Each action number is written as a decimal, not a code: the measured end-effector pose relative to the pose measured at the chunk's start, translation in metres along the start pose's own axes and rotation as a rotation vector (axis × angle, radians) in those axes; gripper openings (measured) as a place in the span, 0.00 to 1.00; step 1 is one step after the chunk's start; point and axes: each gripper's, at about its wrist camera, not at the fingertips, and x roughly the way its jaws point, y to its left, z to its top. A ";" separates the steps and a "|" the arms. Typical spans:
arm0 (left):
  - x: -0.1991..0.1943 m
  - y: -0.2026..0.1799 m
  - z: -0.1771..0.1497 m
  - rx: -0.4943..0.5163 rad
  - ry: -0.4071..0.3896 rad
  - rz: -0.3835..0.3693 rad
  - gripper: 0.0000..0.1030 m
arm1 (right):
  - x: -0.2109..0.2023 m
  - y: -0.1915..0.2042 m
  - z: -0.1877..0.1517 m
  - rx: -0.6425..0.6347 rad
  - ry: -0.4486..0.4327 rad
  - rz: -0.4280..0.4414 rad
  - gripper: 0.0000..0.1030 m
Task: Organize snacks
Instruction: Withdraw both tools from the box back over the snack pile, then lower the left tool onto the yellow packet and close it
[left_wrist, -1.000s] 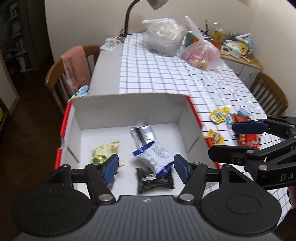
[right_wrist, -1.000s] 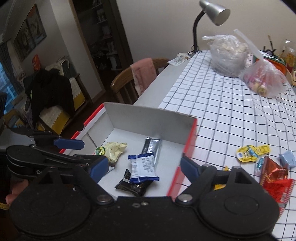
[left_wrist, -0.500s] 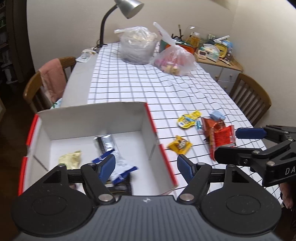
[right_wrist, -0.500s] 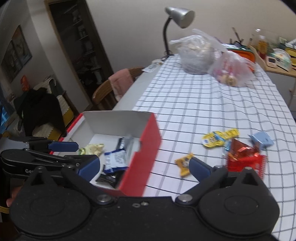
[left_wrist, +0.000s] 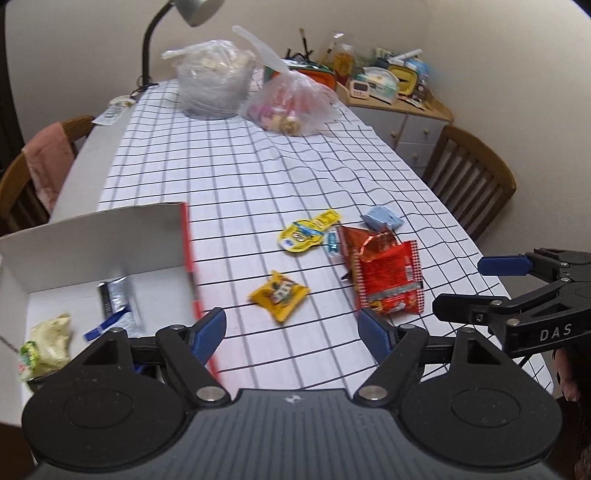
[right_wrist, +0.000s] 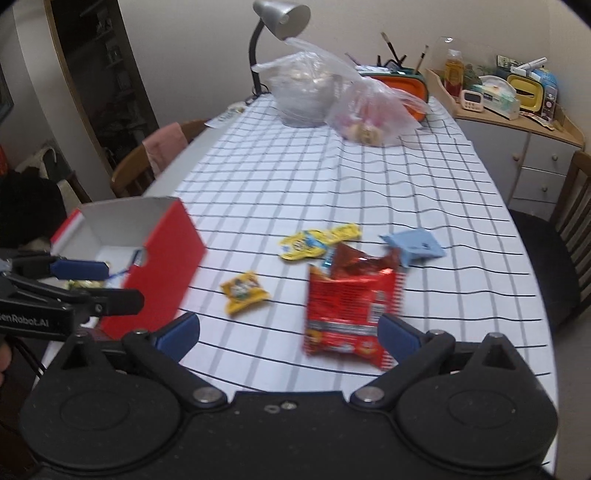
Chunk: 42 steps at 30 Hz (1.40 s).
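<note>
Box (left_wrist: 92, 236) left of loose snacks (left_wrist: 388, 280) on table (left_wrist: 236, 177)

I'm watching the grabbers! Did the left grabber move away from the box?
Yes. The left gripper swung rightward: the red box it hung over now sits at its left, and the small yellow packet lies ahead.
</note>
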 end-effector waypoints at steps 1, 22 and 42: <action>0.004 -0.004 0.001 0.001 0.003 0.004 0.76 | 0.003 -0.011 0.000 0.000 0.012 -0.006 1.00; 0.125 -0.020 0.037 -0.272 0.217 0.174 0.76 | 0.048 -0.067 0.001 -0.054 0.107 0.053 1.00; 0.192 0.018 0.039 -0.580 0.323 0.327 0.75 | 0.090 -0.065 0.008 -0.060 0.159 0.038 1.00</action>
